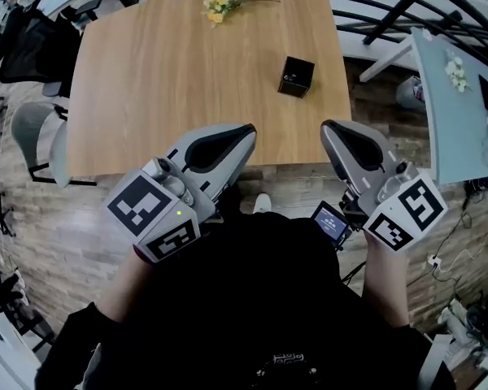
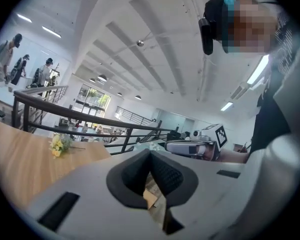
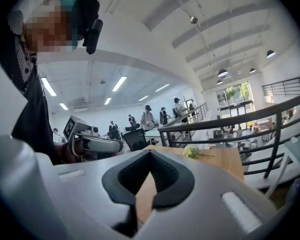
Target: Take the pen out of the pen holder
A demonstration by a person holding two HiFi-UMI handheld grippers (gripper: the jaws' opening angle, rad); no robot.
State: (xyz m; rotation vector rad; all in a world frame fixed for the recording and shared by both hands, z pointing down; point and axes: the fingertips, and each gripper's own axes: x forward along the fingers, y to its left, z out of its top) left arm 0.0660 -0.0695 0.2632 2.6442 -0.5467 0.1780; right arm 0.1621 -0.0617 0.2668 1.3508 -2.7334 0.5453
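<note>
While the black pen holder (image 1: 296, 76), its pen too small to make out, stands on the right half of the table (image 1: 146, 80), the left gripper (image 1: 246, 133) and right gripper (image 1: 332, 128) hover at the table's near edge, jaws closed and empty.

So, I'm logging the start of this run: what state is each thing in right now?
Black square pen holder: upright on the light wooden table, apart from both grippers; contents too small to tell.
Bunch of yellow flowers: lying flat at the table's far edge.
Left hand-held gripper: shut, empty.
Right hand-held gripper: shut, empty.
</note>
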